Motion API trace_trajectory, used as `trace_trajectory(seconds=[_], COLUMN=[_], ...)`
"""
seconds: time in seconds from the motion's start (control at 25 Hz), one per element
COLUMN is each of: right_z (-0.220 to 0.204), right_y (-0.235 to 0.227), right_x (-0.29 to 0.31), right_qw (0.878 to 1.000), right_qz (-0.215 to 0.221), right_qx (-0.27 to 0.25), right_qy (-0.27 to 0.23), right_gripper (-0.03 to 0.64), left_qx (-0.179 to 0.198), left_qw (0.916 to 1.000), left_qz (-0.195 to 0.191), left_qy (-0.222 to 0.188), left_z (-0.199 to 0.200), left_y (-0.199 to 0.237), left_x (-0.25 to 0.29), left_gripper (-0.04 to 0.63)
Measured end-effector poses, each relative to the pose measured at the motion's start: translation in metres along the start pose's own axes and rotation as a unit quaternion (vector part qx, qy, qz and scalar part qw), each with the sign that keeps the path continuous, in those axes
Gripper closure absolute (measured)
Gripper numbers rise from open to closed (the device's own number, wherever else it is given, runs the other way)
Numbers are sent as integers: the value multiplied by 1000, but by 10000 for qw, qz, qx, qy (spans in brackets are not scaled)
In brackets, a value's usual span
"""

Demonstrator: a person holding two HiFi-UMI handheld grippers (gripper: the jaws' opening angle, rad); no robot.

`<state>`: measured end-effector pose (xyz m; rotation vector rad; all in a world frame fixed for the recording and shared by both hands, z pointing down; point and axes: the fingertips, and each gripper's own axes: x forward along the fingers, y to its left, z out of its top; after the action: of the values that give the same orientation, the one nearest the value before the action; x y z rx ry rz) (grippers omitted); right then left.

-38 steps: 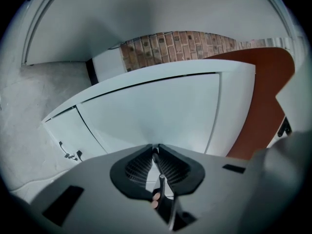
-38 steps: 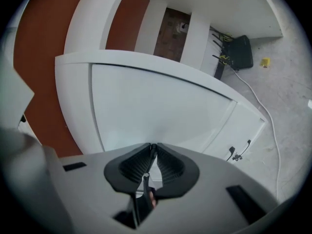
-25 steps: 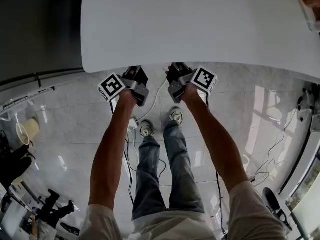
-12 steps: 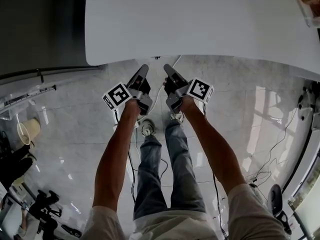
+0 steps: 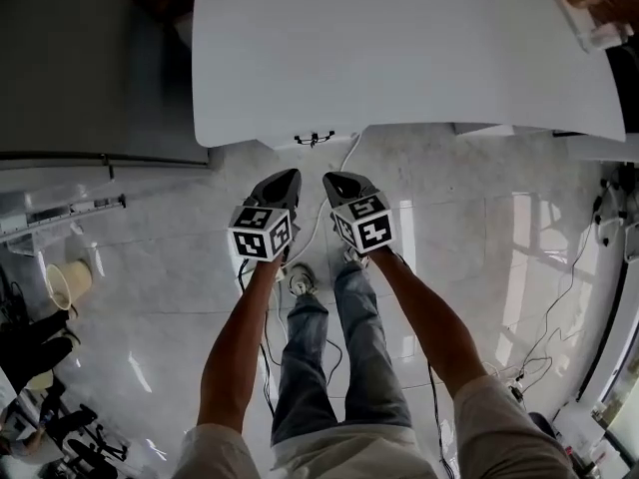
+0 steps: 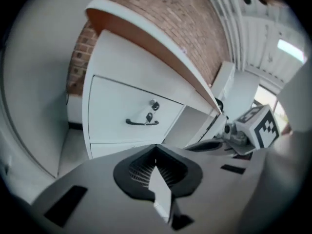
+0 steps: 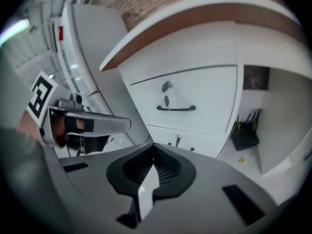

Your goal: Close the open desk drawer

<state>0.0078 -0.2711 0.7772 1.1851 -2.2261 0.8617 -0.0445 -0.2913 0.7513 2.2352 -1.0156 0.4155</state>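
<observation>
My left claw and right claw are both pressed together, empty; the drawer lies ahead under the tabletop, well apart, its handle running crosswise; neither claw looks nearer.

I can read no words, numbers or brand names anywhere here. The only signs are black-and-white square patterns, and they spell nothing. One set is on the left cube of my left gripper. At three o'clock from it, another is on the right cube of my right gripper.
</observation>
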Motion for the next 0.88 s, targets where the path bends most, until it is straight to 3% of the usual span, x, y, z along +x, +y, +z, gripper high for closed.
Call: trace_trajectory(seconds=[0.08, 0.36, 0.64, 0.88], right_z=[2, 39, 78, 94], right_y=[9, 32, 89, 150], right_x=[-15, -63, -185, -270], right_qw=[9994, 9980, 9925, 9872], right_qz=[-64, -259, -496, -624], right_qx=[-333, -503, -270, -383], right_qy=[46, -265, -1081, -1416], right_gripper=[598, 598, 598, 598], left_qx=[415, 565, 1207, 1259], left_qw=[9991, 9980, 9914, 9891], left_qz=[15, -83, -186, -143], left_qy=[93, -262, -469, -752], left_z=[3, 45, 72, 96], left_y=[-17, -48, -112, -156], left_x=[-9, -42, -145, -245], left_gripper=[583, 583, 583, 583])
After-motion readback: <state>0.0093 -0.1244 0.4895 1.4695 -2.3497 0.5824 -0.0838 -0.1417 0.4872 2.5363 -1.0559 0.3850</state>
